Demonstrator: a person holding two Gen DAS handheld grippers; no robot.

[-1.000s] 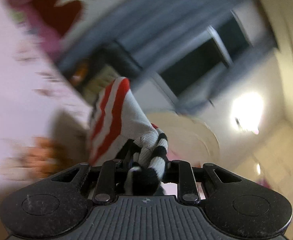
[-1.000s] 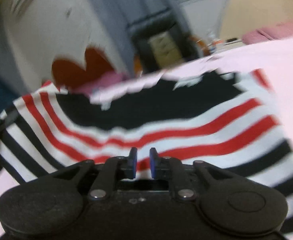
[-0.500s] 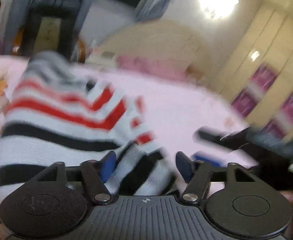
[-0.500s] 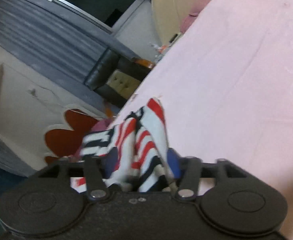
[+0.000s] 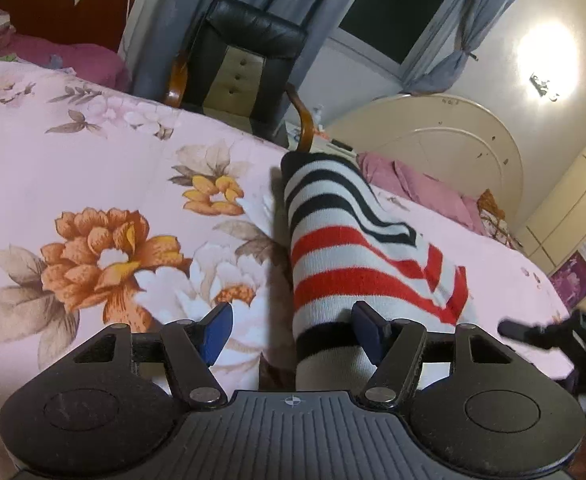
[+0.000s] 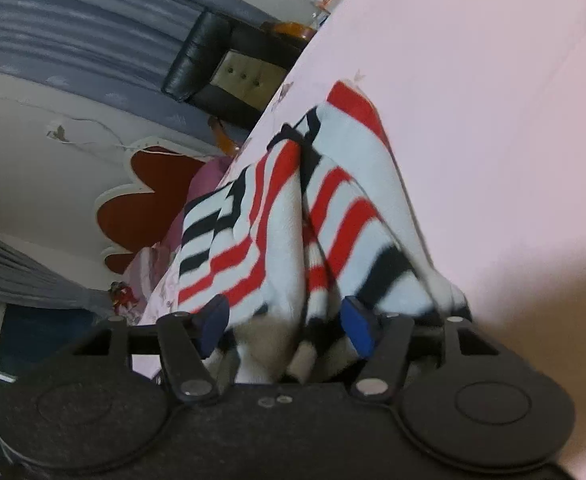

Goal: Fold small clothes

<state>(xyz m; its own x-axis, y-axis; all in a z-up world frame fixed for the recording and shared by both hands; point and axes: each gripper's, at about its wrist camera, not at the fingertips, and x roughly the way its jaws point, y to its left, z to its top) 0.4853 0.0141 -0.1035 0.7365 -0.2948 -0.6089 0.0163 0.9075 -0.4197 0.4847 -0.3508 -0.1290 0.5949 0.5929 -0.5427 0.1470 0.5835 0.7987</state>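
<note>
Your left hand-held gripper (image 5: pixel 293 330) stands with jaws apart above the bed (image 5: pixel 93 168), its flowered pink sheet beneath; the striped garment (image 5: pixel 349 248) lies bunched on the bed, reaching between the blue pads and against the right one. Your right hand-held gripper (image 6: pixel 283 322) has jaws opening, the striped garment (image 6: pixel 293 216) loosely draped between them, near the bed's far edge.

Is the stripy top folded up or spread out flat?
Folded up, not flat. The stripy top lies as a narrow doubled bundle on the flowery bedsheet, with layers stacked.
</note>
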